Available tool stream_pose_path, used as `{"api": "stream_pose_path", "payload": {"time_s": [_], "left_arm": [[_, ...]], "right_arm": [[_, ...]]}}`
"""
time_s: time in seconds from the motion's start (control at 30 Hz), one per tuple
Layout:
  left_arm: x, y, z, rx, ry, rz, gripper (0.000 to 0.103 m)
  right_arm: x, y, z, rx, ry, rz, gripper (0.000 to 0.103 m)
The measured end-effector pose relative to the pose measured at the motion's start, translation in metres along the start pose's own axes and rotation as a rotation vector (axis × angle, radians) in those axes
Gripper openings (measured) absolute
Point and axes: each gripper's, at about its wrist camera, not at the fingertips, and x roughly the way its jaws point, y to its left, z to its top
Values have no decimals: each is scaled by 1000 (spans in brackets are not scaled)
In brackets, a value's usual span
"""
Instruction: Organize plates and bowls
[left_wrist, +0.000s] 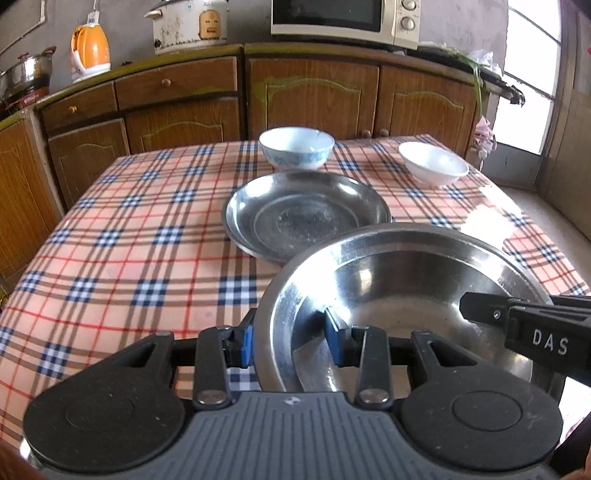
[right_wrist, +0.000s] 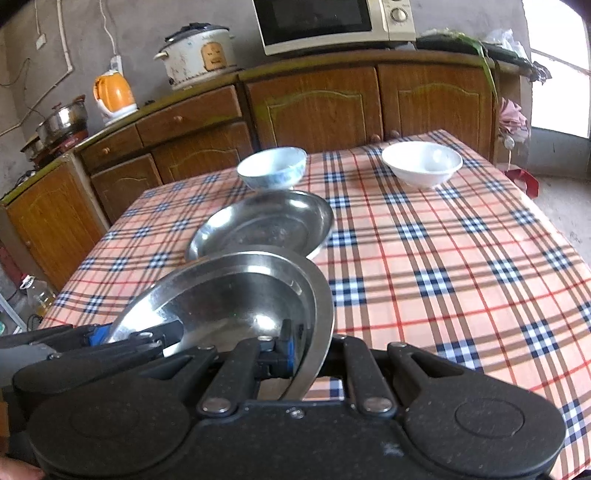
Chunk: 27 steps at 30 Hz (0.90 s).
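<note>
Held steel plate (left_wrist: 406, 280): above the near part of the checked tablecloth (left_wrist: 129, 236), tilted, gripped at both sides.
Left gripper (left_wrist: 290, 341): clamped on the held plate's near-left rim, one blue pad outside, one inside.
Right gripper (right_wrist: 306, 349): clenched tight on the same plate's right rim.
Second steel plate (left_wrist: 306, 216): flat on the cloth, just beyond the held plate.
Patterned bowl (left_wrist: 295, 147): just behind the second plate.
White bowl (left_wrist: 433, 163): right of the patterned bowl, well apart.

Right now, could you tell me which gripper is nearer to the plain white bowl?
Right. The right gripper holds the steel plate's side facing the white bowl; the left gripper grips the opposite rim.
</note>
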Motion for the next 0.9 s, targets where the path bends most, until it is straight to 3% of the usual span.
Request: {"api": "stream_pose_path", "payload": {"time_s": [0.9], "left_arm": [[34, -4, -24, 34, 76, 7, 37]], "right_arm": [[43, -13, -27, 7, 94, -19, 12]]}}
